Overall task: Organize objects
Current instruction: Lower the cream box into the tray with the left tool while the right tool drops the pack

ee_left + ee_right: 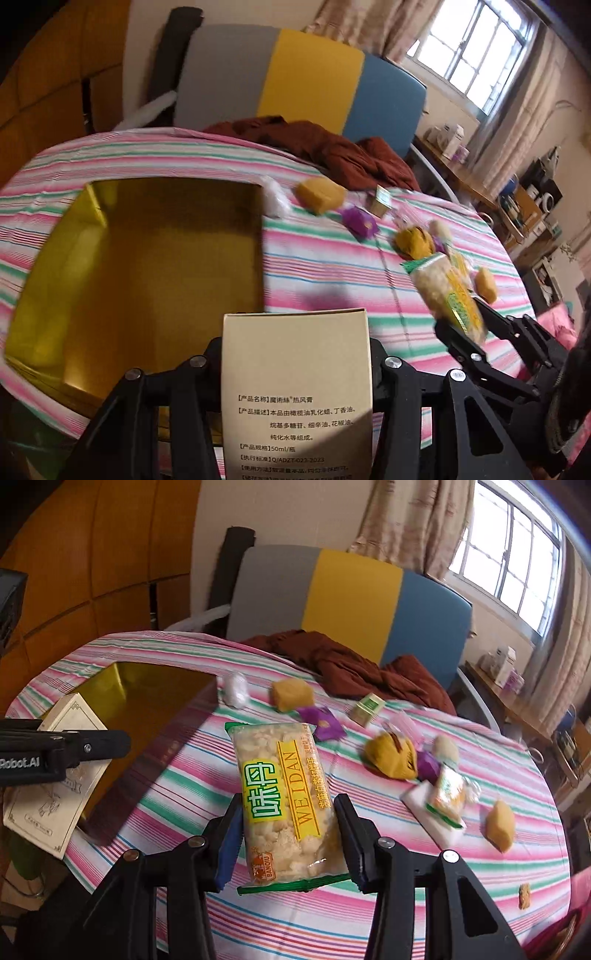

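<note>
My left gripper [295,354] is shut on a beige carton with printed Chinese text [295,380], held above the striped table near the front edge of an open gold box [147,258]. The carton [55,775] and the left gripper [122,744] also show in the right wrist view, beside the gold box [155,701]. My right gripper [288,834] is shut on a clear snack packet marked WEIDAN [284,805], held above the table. That packet [447,291] and the right gripper [465,325] also show in the left wrist view.
Loose snacks lie on the striped cloth [258,915]: yellow cakes [291,694] [500,825], a purple wrapper [323,722], a small green carton [367,709], a white packet [236,688], another snack packet [447,799]. A brown garment [351,664] lies near a chair [351,598].
</note>
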Demonstrator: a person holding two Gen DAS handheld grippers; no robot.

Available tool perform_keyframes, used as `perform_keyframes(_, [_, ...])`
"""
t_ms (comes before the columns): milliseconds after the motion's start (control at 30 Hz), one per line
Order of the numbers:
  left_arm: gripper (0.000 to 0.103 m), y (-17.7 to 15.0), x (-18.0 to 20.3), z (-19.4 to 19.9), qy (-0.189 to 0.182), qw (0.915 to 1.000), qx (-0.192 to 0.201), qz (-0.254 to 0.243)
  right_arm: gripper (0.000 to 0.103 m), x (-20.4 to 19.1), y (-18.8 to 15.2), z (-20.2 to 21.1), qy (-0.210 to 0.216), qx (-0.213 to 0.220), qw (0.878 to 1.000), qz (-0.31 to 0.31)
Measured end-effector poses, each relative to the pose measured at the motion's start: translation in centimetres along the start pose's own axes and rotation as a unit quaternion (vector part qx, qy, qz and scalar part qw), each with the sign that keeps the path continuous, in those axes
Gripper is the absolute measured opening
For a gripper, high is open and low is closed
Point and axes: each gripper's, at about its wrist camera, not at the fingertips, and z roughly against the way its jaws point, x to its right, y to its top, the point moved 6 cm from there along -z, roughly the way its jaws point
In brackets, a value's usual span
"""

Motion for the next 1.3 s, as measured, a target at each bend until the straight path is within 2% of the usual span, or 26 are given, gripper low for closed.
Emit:
perform_keyframes(100, [0.051, 0.5, -2.7, 0.5, 0.014, 0.9997, 0.008, 0.018, 0.048, -1.6, 1.3, 0.1, 0.017, 0.008, 1.0, -0.002])
perform_keyframes(233, [0.051, 0.8, -6.8, 0.8, 0.042, 0.9981, 0.01, 0.043, 0.048, -4.5, 3.1, -0.1, 0.073, 0.01, 0.997, -0.02])
perform_keyframes(333, [0.051, 0.7, -10.0, 1.0, 0.065, 0.996, 0.009, 0.061, 0.048, -7.2, 4.4, -0.9, 0.112, 0.0, 0.993, -0.028])
perform_keyframes(433, [0.051, 0.7, -13.1, 1.0, 0.087, 0.9934, 0.003, 0.074, 0.048, -9.9, 5.3, -1.7, 0.129, -0.009, 0.992, -0.014])
perform_keyframes(600, [0.051, 0.9, -17.0, 0.3, 0.119, 0.9894, -0.01, 0.083, 0.048, -13.5, 5.7, -4.1, 0.163, -0.049, 0.985, -0.019])
perform_keyframes(767, [0.051, 2.4, -18.7, -0.3, 0.135, 0.9882, -0.005, 0.073, 0.048, -16.4, 5.7, -6.5, 0.191, -0.077, 0.978, -0.035])
perform_keyframes(900, [0.051, 2.8, -20.2, -1.3, 0.129, 0.9876, -0.019, 0.088, 0.049, -17.7, 5.6, -7.8, 0.211, -0.092, 0.972, -0.058])
perform_keyframes(1100, [0.052, 3.1, -21.4, -1.6, 0.143, 0.9847, -0.021, 0.096, 0.052, -19.1, 5.4, -8.7, 0.244, -0.113, 0.959, -0.087])
perform_keyframes(1267, [0.077, 3.7, -22.3, -0.6, 0.156, 0.9814, -0.002, 0.113, 0.052, -19.1, 4.9, -7.9, 0.25, -0.106, 0.959, -0.084])
perform_keyframes(1300, [0.086, 3.7, -22.4, -0.3, 0.161, 0.9799, 0.001, 0.119, 0.052, -19.0, 4.9, -7.7, 0.251, -0.102, 0.959, -0.083])
